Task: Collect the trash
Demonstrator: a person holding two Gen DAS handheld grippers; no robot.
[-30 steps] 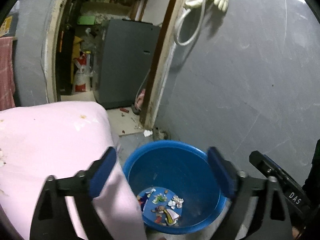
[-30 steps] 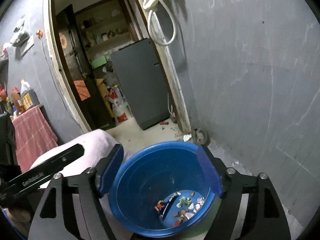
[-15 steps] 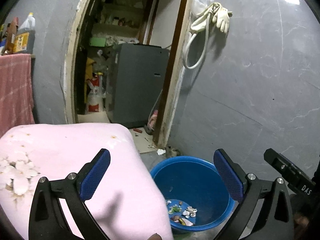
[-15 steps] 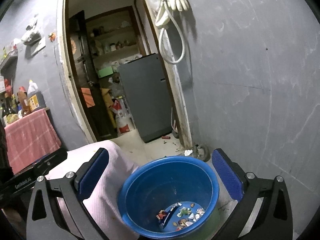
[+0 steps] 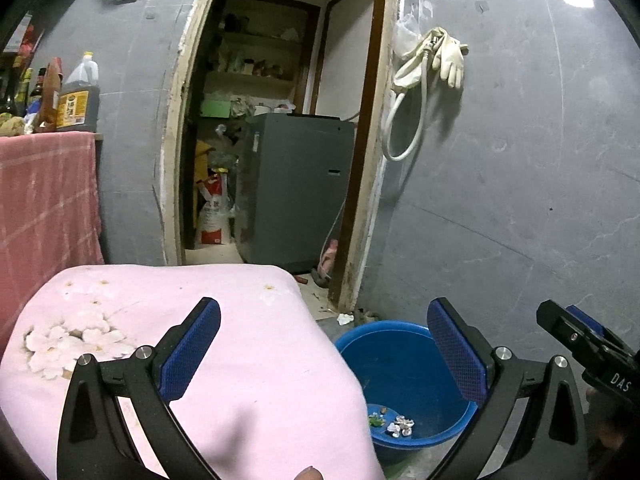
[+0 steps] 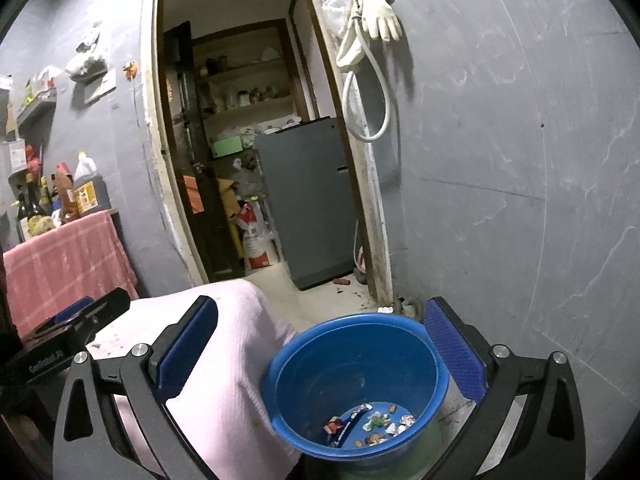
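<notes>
A blue plastic basin (image 6: 356, 384) stands on the floor by the grey wall, with several small wrappers and scraps (image 6: 370, 426) lying in its bottom. In the left wrist view the same basin (image 5: 404, 376) is partly hidden behind the pink cloth, with a few scraps (image 5: 394, 426) showing. My right gripper (image 6: 320, 344) hangs above and behind the basin, open wide with nothing between its blue pads. My left gripper (image 5: 324, 344) is also open and empty, over the edge of the pink cloth. Each gripper's body shows at the edge of the other's view.
A table under a pink flowered cloth (image 5: 160, 360) fills the left foreground. Behind it, bottles (image 5: 76, 100) stand above a red checked cloth (image 5: 44, 208). A doorway opens onto a grey appliance (image 5: 298, 188) and shelves. A hose and glove (image 6: 372, 40) hang on the wall.
Both grippers have pulled up and back from the basin, which now sits lower and smaller in view. The right gripper's jaws spread wider. More of the pink cloth and the doorway shows.
</notes>
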